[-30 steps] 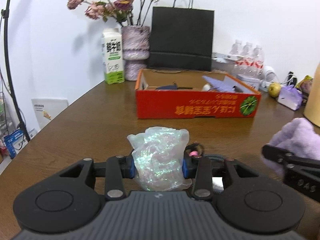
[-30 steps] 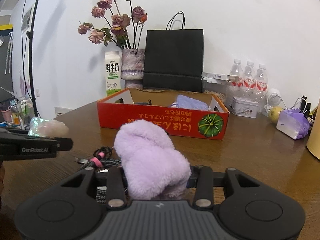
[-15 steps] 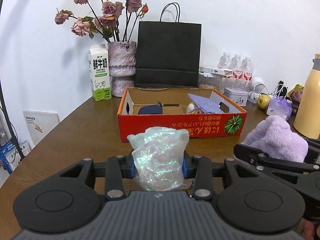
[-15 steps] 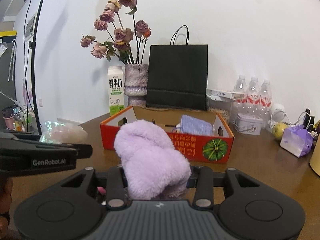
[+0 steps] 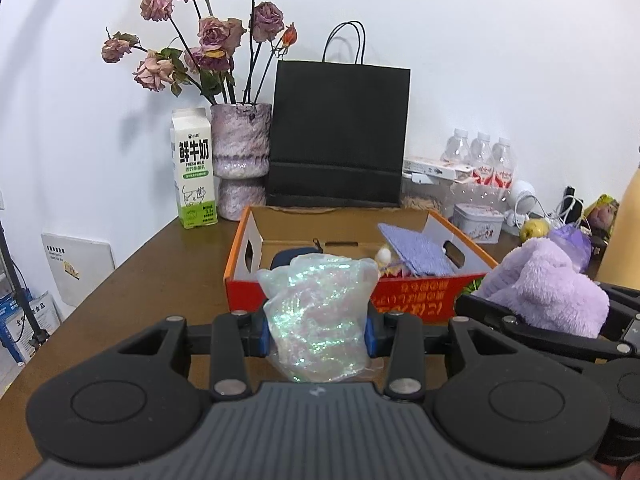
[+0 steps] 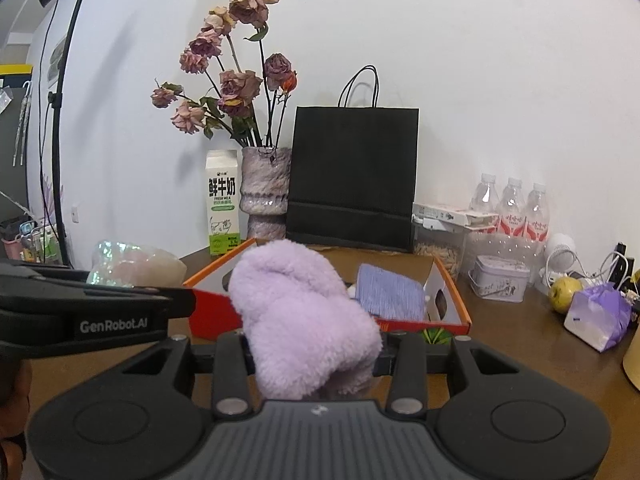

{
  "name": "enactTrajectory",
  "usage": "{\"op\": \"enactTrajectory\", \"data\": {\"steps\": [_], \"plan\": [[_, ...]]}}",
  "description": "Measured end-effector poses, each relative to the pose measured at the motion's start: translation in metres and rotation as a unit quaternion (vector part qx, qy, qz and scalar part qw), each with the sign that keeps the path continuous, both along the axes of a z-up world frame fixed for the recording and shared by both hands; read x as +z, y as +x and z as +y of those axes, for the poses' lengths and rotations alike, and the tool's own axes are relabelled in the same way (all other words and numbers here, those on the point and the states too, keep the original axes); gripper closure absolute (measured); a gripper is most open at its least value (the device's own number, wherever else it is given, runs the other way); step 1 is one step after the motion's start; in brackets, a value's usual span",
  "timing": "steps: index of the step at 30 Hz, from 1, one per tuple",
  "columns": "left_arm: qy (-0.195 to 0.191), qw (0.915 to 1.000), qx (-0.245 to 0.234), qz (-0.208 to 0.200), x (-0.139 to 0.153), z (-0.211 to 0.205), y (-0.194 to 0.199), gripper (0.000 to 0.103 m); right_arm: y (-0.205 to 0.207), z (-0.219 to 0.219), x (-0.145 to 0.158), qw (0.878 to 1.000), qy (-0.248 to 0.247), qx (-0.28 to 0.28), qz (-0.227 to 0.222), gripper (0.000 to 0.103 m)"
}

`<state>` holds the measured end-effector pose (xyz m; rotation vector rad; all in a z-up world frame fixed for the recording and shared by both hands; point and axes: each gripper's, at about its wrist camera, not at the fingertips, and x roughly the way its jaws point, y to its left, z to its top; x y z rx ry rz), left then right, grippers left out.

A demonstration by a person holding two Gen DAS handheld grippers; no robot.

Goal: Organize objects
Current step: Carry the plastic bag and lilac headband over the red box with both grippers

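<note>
Both grippers have risen and closed in on the red cardboard tray box [image 5: 416,304], which a second ago lay well ahead. The left gripper [image 5: 318,336] clamps a crinkled iridescent plastic bag [image 5: 316,316]; the right gripper [image 6: 312,360] clamps a fluffy lilac plush bundle [image 6: 304,320]. Both loads now hang at the box's near wall, so dropping them in looks imminent. The brown wooden table [image 5: 160,272] carries a milk carton [image 5: 194,168], a black paper bag [image 5: 340,136] and bottles against a white wall
</note>
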<state>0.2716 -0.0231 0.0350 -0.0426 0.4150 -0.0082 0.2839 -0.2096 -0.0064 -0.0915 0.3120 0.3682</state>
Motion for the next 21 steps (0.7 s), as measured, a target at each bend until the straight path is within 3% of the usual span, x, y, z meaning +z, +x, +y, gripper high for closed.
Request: {"op": "enactTrajectory", "data": {"steps": [21], "plan": [[-0.026, 0.9995, 0.013, -0.011, 0.019, 0.012, 0.081, 0.063, 0.080, 0.020, 0.010, 1.000, 0.012, -0.001, -0.010, 0.065]]}}
